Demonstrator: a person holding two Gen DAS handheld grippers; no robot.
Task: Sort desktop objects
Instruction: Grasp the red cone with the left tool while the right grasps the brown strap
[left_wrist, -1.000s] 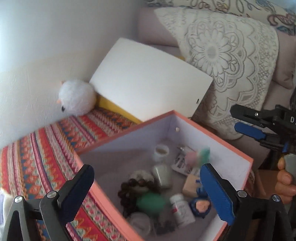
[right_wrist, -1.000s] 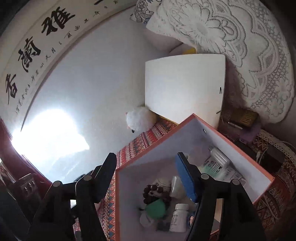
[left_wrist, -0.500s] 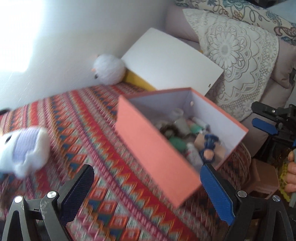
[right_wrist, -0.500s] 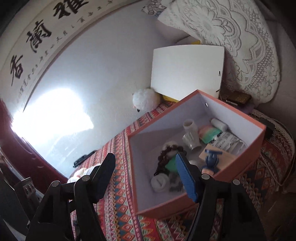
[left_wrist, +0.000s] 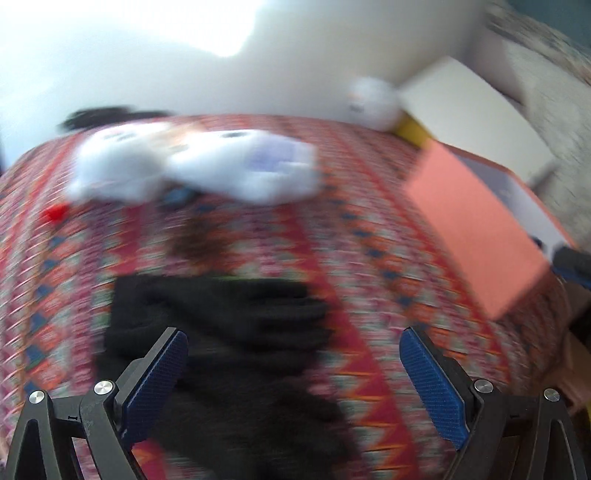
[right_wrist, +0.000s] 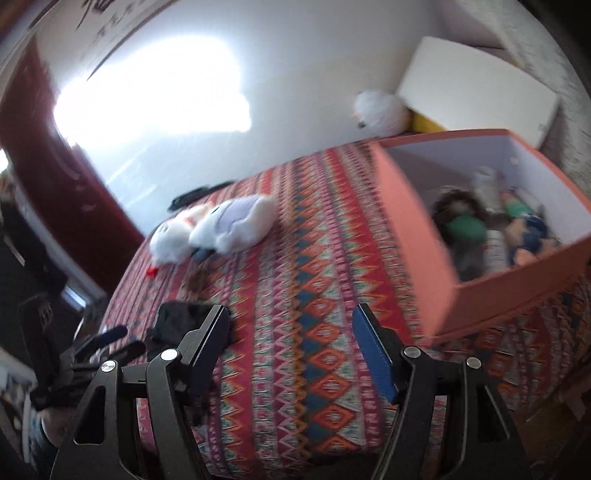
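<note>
Left claw (left_wrist: 293, 356) is hanging spread wide and empty over a black cloth (left_wrist: 221, 332), blurring badly. Right claw (right_wrist: 291, 339) is gaping empty too. Soft fabric is risking slipping from a hasty pinch.

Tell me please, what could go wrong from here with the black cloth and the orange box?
The left claw is open over the dark cloth, but this view is blurred, so a grab may miss or catch the patterned cover. The orange box sits near the surface's edge; a bump could tip it.
</note>
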